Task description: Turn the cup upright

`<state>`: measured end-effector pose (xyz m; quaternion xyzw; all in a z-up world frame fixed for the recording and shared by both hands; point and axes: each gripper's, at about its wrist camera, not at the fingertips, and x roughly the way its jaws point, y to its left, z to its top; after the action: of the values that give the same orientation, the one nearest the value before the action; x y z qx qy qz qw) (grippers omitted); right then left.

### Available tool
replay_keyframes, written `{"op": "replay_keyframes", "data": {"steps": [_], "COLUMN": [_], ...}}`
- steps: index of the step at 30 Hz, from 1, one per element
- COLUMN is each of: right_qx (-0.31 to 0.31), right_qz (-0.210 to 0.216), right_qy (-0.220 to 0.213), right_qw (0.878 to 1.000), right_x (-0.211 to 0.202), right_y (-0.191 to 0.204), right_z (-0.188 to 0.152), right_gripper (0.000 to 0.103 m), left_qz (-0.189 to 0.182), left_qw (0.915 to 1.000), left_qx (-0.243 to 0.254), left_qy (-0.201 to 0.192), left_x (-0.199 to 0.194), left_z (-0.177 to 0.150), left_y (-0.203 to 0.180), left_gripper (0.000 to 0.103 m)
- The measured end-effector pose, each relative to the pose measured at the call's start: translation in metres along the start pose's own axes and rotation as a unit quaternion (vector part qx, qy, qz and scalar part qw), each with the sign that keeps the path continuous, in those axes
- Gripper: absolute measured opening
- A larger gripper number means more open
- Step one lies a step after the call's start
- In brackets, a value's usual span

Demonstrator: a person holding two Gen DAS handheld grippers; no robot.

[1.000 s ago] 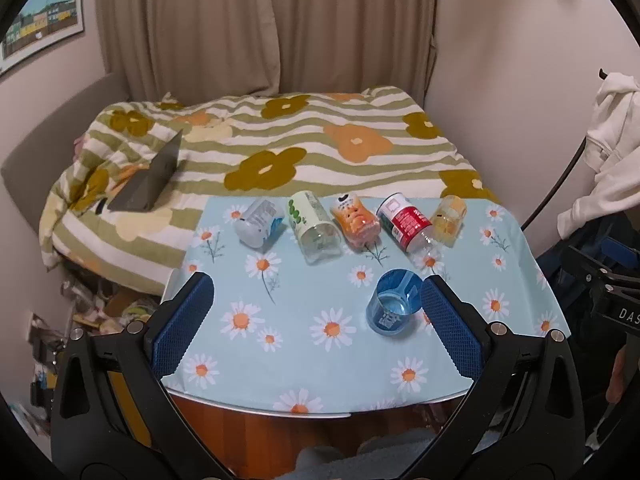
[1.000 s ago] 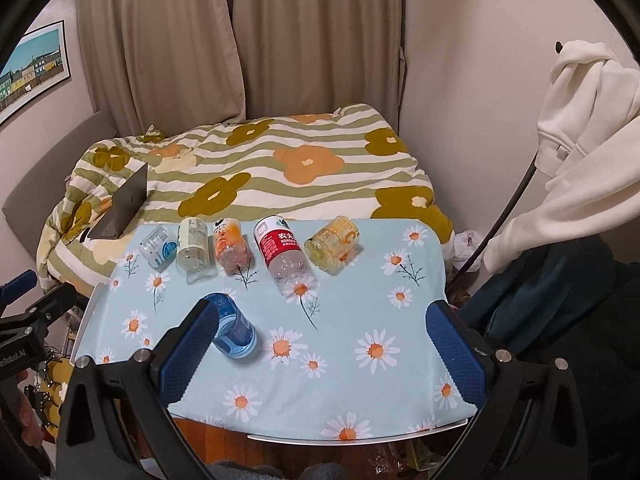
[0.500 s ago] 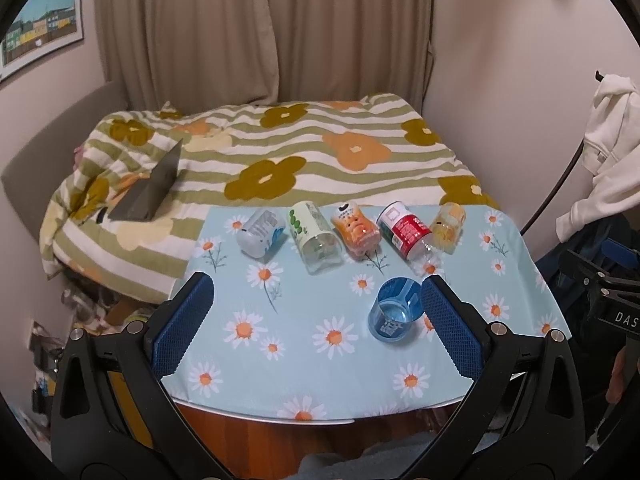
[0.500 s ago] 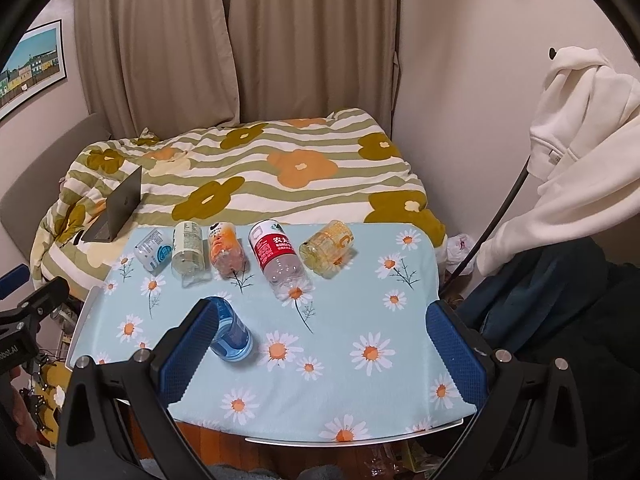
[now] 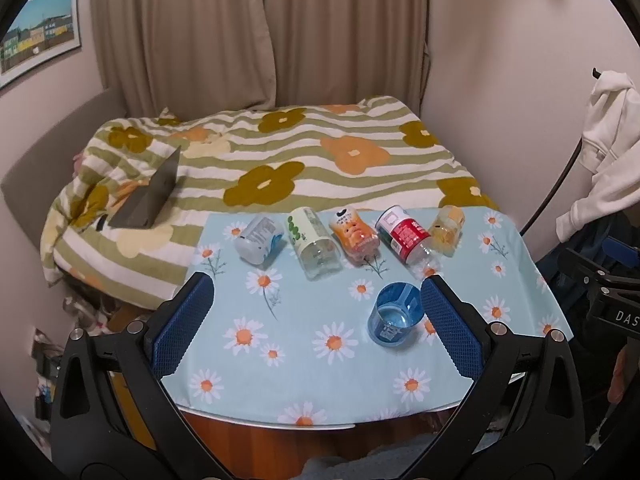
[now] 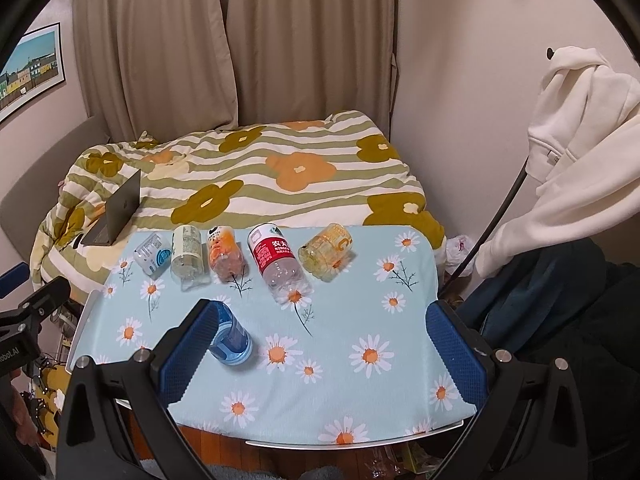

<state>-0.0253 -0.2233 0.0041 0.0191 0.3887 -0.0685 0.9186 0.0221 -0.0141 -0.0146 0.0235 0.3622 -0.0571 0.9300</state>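
Your left tongs [image 5: 316, 324] and your right tongs [image 6: 324, 348] both stand spread wide with nothing between the blue pads, held above the near edge of the counter [image 5: 280, 364], which wears a pale blue cloth printed with daisies. Just past them lies the blue cup [image 5: 396, 314] — on its side on the cloth. In the left wrist view its open mouth faces you and it sits just beside the right pad; in the right wrist view the cup [image 6: 232, 340] is partly hidden behind the left pad, and neither tongs touch it. Farther back, along the far edge of the counter, five bottles lie on their sides in a row: a white and blue one [image 5: 258, 238], a clear one with green marks [image 5: 314, 242], an orange one [image 5: 354, 236], a red-labelled one [image 5: 404, 234] and a small yellow one [image 5: 448, 226]. Beyond the counter spreads the bed [image 5: 280, 152] with its striped, flowered quilt — a half-open laptop [image 5: 150, 198] rests on its left side. Beige curtains [image 5: 260, 32] hang behind.
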Motion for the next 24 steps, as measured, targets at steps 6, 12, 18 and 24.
{"op": "replay_keyframes", "data": {"steps": [6,12,18,24], "right_qx": [0.000,0.001,0.005,0.007], "right_qz": [0.000,0.000,0.000,0.000], "right_qy": [-0.001,-0.001,-0.004,-0.007], "right_qw": [1.000,1.000,1.000,1.000], "right_x": [0.000,0.000,-0.001,-0.002], "right_y": [-0.001,-0.001,-0.002,-0.001], "right_z": [0.002,0.002,0.010,0.013], "right_gripper": [0.103,0.103,0.103,0.103], "left_qz": [0.001,0.001,0.004,0.009], "left_qw": [1.0000,1.0000,0.9999,0.9998], "left_qx": [0.003,0.005,0.009,0.006], "left_qy": [-0.005,-0.007,-0.012,-0.014], "left_x": [-0.001,-0.002,-0.005,-0.006], "left_z": [0.003,0.002,0.004,0.006], "left_y": [0.000,0.000,0.001,0.003], "left_gripper": [0.103,0.103,0.103,0.103]}}
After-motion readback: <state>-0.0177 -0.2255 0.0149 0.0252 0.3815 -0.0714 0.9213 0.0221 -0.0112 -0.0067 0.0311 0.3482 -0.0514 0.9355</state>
